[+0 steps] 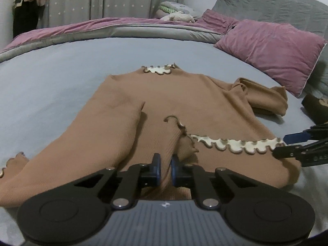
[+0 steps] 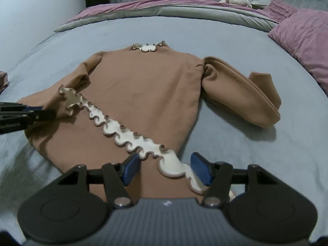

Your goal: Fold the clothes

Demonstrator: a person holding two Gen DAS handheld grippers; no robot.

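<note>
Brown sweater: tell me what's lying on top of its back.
On the brown sweater, its folded-up bottom edge with the white scalloped hem crosses the body, and one sleeve lies folded in. The fabric beneath those folds is hidden.

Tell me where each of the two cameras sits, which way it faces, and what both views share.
Left wrist: sits behind the left gripper, low over the brown sweater, facing the neckline and pink pillow; the right gripper shows at the right edge.
Right wrist: sits behind the right gripper, over the scalloped cream hem, facing up the bed; the left gripper enters from the left.
Shared: sweater, hem, grey sheet, pillow.
</note>
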